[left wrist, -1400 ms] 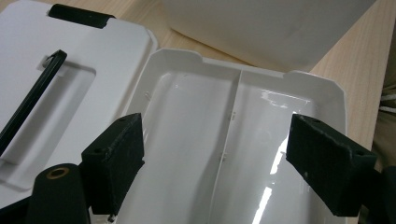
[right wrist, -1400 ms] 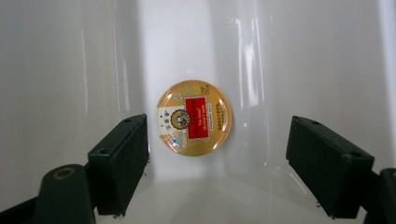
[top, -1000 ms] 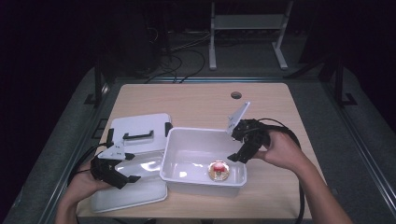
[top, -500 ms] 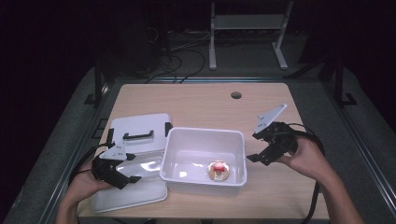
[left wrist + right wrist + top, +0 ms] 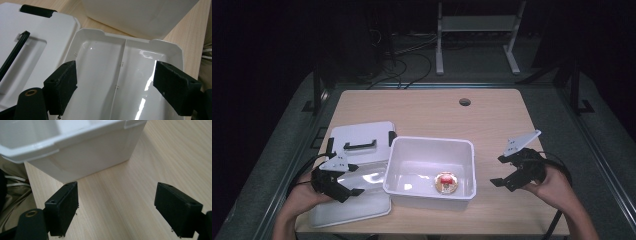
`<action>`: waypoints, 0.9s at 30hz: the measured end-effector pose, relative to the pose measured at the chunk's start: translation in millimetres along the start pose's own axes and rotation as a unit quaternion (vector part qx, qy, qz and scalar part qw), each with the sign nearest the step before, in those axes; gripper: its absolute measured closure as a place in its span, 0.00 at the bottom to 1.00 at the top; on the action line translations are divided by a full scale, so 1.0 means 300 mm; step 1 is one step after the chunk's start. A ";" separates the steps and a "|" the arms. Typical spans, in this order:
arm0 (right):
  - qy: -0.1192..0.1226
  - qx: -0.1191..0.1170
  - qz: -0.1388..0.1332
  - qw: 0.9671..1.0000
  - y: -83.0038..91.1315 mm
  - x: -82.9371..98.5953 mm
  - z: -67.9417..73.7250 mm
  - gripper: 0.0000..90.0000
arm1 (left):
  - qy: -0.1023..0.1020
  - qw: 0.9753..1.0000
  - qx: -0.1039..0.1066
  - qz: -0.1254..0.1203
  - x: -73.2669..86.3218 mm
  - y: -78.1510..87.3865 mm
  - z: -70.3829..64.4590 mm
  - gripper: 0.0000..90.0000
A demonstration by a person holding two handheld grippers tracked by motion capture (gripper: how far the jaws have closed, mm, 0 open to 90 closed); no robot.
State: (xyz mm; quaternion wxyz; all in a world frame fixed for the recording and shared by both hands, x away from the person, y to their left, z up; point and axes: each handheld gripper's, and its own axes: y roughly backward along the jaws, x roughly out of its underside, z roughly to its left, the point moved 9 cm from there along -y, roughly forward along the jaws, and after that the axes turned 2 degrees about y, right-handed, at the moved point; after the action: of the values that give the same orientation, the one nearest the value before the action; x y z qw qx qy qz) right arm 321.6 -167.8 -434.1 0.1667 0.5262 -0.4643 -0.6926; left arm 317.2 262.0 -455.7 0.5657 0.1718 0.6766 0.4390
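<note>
Jaws of the left tool [image 5: 343,184] are spread wide above the shallow white tray [image 5: 120,75], nothing held. The right tool [image 5: 508,172] is held wide open over the bench [image 5: 422,110], empty, just right of the white bin [image 5: 430,170], whose long axis runs left-right.

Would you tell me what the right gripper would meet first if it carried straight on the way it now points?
Probably the near outer wall of the white bin; the right gripper is open over bare table.

Table [image 5: 422,112]: pale wood-grain top, matt, smooth. Bin [image 5: 462,150]: white plastic, smooth, slight sheen. Tray [image 5: 130,65] at front left corner: white plastic, glossy, bright glare streaks. Lid [image 5: 359,132]: white plastic, matt; handle black. Gripper pads [image 5: 63,207]: black, matt, rough foam look.
</note>
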 end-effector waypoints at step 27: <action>-0.050 0.019 -0.010 0.999 -0.115 0.207 0.058 0.19 | -0.037 0.995 0.021 0.095 0.063 -0.008 0.007 0.46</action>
State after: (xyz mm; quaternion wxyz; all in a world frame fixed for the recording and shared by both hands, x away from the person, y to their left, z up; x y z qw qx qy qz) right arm 290.9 -186.7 -497.7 0.1265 0.4989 -0.4799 -0.7105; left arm 313.9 275.2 -469.2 0.5427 0.2630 0.6448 0.4696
